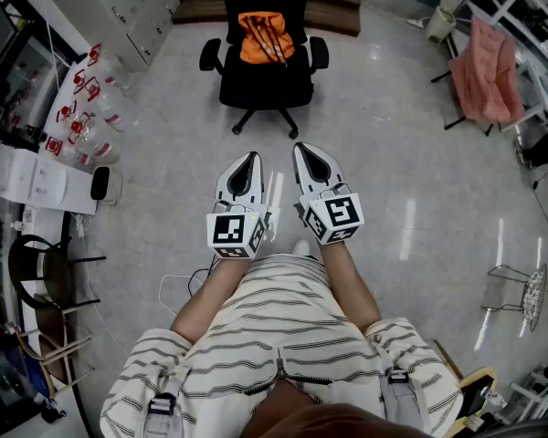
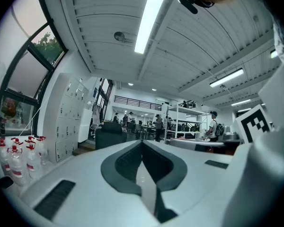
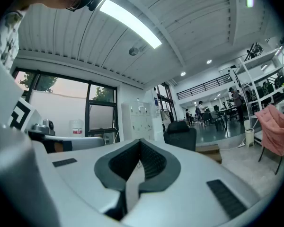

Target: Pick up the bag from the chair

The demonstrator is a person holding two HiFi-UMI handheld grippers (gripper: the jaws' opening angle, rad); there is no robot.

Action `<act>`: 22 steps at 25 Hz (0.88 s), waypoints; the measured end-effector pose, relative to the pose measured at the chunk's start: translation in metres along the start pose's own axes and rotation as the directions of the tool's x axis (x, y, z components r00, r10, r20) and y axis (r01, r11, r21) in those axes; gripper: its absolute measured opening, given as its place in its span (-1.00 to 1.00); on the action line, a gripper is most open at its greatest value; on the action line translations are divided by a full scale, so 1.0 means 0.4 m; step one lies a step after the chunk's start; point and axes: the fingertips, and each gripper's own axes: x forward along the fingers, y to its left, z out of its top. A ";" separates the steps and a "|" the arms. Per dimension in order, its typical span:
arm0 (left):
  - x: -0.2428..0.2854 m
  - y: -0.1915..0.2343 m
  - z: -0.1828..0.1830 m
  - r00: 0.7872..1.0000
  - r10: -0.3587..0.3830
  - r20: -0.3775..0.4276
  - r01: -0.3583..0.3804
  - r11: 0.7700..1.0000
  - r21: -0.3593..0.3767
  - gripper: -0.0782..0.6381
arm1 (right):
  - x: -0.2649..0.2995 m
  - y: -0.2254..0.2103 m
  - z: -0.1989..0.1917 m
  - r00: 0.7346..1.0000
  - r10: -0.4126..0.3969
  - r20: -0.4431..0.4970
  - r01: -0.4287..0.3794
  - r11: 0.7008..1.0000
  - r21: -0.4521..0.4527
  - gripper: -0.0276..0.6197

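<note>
At the upper left of the head view, bottles (image 1: 82, 108) with red tags stand on the floor. Low in the centre, the left gripper (image 1: 247, 158) is clenched shut with nothing in it. Top centre, well apart from both grippers, the orange bag (image 1: 263, 36) rests on the seat of the black chair (image 1: 265, 85). The right gripper (image 1: 306, 148), just beside the left, is also clenched and empty. A pink cloth (image 1: 490, 71) hangs at the upper right.

Your bag (image 1: 260, 36) is orange with pale straps; its chair (image 1: 265, 85) is black. Your left claw (image 1: 248, 158) and right claw (image 1: 304, 148) are white, dark grey inside, with black-and-white square markers (image 1: 230, 231). Your shirt (image 1: 283, 327): cream with thin dark stripes. Cloth (image 1: 489, 71): pink. Floor (image 1: 393, 153): pale grey.
</note>
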 end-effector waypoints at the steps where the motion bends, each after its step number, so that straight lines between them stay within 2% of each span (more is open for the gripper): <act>1: 0.005 -0.006 -0.001 1.000 0.001 0.002 -0.001 1.000 0.001 -0.72 | -0.002 -0.008 0.002 1.000 0.003 0.001 -0.003 1.000 -0.001 -0.88; 12: 0.065 -0.121 -0.036 1.000 -0.019 -0.008 0.019 1.000 -0.008 -0.72 | -0.050 -0.101 0.020 0.999 0.052 0.016 -0.052 0.999 -0.009 -0.88; 22: 0.099 -0.213 -0.105 0.998 0.016 -0.060 -0.017 1.000 -0.010 -0.72 | -0.094 -0.187 -0.003 0.997 0.082 0.010 -0.083 0.996 0.020 -0.88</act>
